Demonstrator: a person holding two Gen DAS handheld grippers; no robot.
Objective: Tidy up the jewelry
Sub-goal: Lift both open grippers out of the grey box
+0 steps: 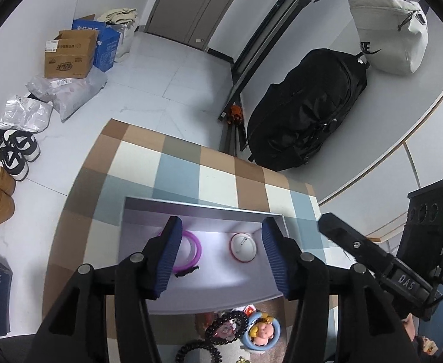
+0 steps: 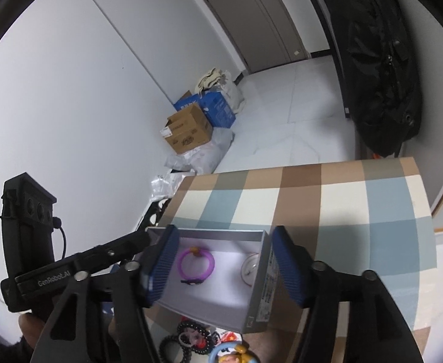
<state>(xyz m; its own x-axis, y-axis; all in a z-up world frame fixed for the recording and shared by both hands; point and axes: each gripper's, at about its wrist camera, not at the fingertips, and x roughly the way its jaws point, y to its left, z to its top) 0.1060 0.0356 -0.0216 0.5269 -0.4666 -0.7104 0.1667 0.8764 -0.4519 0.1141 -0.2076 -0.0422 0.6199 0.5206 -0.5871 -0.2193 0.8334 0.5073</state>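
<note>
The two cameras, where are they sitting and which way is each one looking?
Left wrist: sits on the left gripper, looking down along its open fingers into the box; the right gripper shows at right.
Right wrist: sits on the right gripper, open astride the box's right wall; a hand shows at left.
Both share the purple bracelet and checkered cloth.

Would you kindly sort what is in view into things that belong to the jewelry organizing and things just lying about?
Belongs to the job:
- grey box
- purple bracelet
- round badge
- black bead bracelets
- cartoon figure charm

Just lying about:
- black backpack
- cardboard boxes
- shoes
- white bag
</note>
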